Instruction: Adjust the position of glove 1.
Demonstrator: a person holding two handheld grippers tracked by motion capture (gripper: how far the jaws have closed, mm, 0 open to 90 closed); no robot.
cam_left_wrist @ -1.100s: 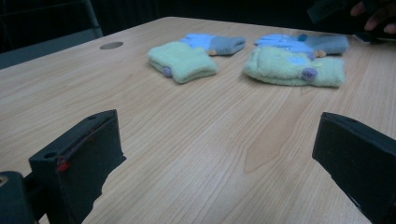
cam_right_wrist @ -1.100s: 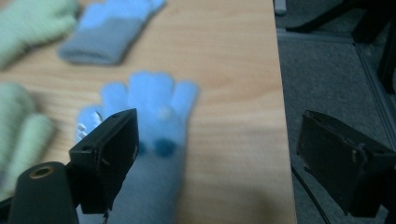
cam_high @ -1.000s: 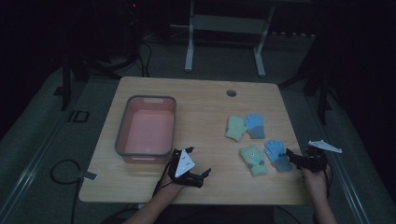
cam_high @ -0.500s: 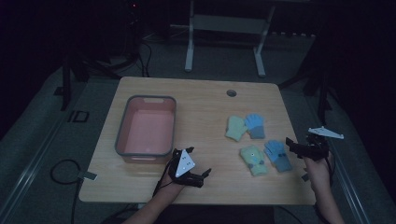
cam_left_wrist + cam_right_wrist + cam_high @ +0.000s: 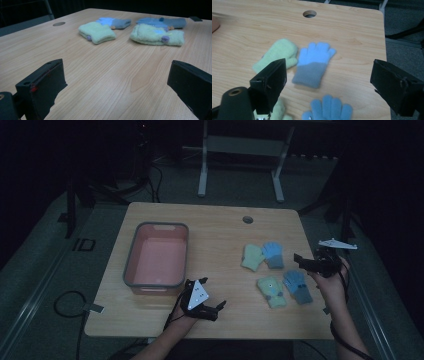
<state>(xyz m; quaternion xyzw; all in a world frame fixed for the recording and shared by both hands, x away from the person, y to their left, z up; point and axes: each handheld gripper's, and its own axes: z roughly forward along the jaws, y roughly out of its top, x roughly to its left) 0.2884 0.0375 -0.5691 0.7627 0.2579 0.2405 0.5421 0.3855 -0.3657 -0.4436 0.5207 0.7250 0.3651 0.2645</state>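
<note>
Here, right gripper jaws spread wide, empty, raised over table. Far blue glove lies just ahead between fingers, long axis along reach, cuff nearest. Left gripper also spread, empty, gloves well ahead; right hand nearer.

A dim lab or recording studio, probably: a lone wooden desk on grey carpet, loose cables, metal stand legs behind.
</note>
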